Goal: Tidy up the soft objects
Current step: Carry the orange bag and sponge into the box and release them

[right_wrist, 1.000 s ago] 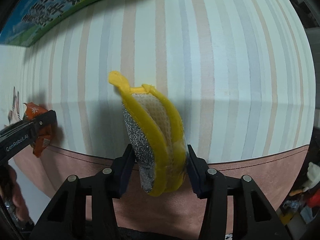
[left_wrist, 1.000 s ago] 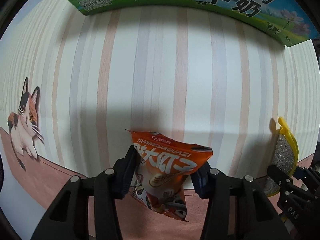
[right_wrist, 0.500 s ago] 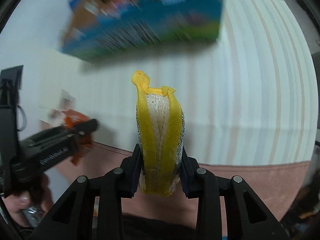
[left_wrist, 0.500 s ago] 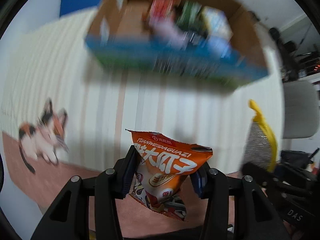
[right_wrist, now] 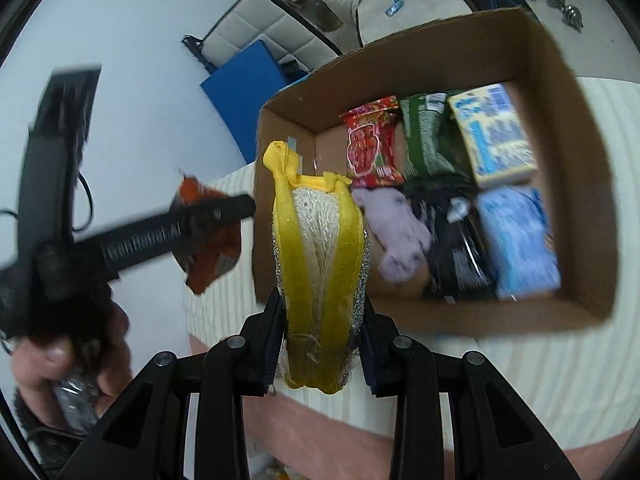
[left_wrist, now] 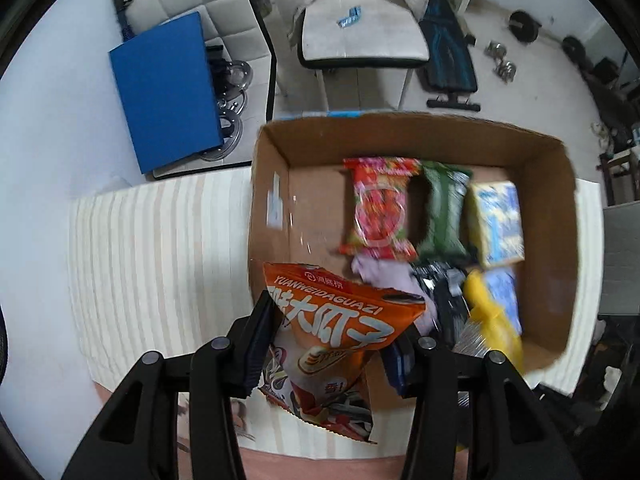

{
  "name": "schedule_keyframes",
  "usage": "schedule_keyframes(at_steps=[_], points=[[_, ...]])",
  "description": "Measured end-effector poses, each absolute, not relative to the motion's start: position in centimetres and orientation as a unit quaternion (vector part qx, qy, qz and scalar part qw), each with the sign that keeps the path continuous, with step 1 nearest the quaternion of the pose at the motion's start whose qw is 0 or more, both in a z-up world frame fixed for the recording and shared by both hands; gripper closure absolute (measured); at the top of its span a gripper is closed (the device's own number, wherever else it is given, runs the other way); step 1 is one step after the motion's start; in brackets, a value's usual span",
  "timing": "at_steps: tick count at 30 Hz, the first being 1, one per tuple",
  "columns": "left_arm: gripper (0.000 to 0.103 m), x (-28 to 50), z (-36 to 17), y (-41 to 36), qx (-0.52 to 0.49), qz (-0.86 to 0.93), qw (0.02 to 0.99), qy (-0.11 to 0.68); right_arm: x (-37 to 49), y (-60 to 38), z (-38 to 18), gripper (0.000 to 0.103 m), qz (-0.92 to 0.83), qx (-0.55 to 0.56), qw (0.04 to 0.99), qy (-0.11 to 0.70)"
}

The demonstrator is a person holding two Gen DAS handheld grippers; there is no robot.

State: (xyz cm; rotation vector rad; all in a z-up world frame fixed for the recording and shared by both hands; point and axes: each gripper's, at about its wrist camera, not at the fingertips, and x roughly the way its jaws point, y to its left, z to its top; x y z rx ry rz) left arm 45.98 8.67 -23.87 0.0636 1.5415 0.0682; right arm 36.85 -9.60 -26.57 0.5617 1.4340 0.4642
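Observation:
My left gripper [left_wrist: 332,344] is shut on an orange snack bag [left_wrist: 336,332] and holds it above the near left corner of an open cardboard box [left_wrist: 272,184]. My right gripper [right_wrist: 320,332] is shut on a yellow-edged scrubbing sponge [right_wrist: 316,248], held upright over the box's [right_wrist: 568,92] near left edge. The sponge also shows blurred in the left wrist view [left_wrist: 492,320]. The left gripper with the orange bag [right_wrist: 208,240] shows at the left of the right wrist view. The box holds several soft packets and a lilac cloth [right_wrist: 396,236].
The box stands on a striped tablecloth [left_wrist: 160,248]. In it lie a red packet [left_wrist: 378,208], a green packet [left_wrist: 444,208], a yellow-blue pack [left_wrist: 498,224] and a blue pack [right_wrist: 520,240]. Beyond the table are a blue board [left_wrist: 164,88], a chair and a weight bench.
Both grippers have risen and tilted down from facing the tablecloth to looking into the open box from above. Each still holds its object.

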Motion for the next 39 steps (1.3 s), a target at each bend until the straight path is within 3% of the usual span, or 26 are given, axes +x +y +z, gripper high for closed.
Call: schedule_keyframes(at_steps=[9, 18, 19, 22, 30, 33, 39], points=[[0.058, 51.3, -30.1, 9.2, 0.034, 0.043, 0.664, 0.746, 40.0, -5.8, -32.9, 0.067, 0.193, 0.258, 0.659, 0.680], [0.052, 52.4, -32.1, 9.4, 0.034, 0.042, 0.639, 0.768, 41.0, -1.9, -37.7, 0.063, 0.186, 0.210, 0.629, 0.726], [0.051, 52.5, -32.2, 9.4, 0.033, 0.041, 0.635, 0.770, 41.0, -1.7, -38.0, 0.061, 0.184, 0.208, 0.626, 0.729], [0.050, 52.7, -32.2, 9.8, 0.021, 0.045, 0.635, 0.771, 41.0, -1.6, -38.4, 0.040, 0.172, 0.189, 0.636, 0.728], [0.024, 52.4, -30.7, 10.1, -0.004, 0.045, 0.658, 0.751, 41.3, -3.3, -37.4, 0.039, 0.151, 0.161, 0.661, 0.718], [0.009, 51.8, -29.9, 9.6, -0.007, 0.039, 0.670, 0.742, 41.0, -4.5, -36.2, 0.030, 0.140, 0.148, 0.672, 0.712], [0.007, 48.7, -27.6, 8.5, -0.035, 0.017, 0.705, 0.708, 40.3, -7.2, -33.4, 0.021, 0.105, 0.110, 0.707, 0.690]])
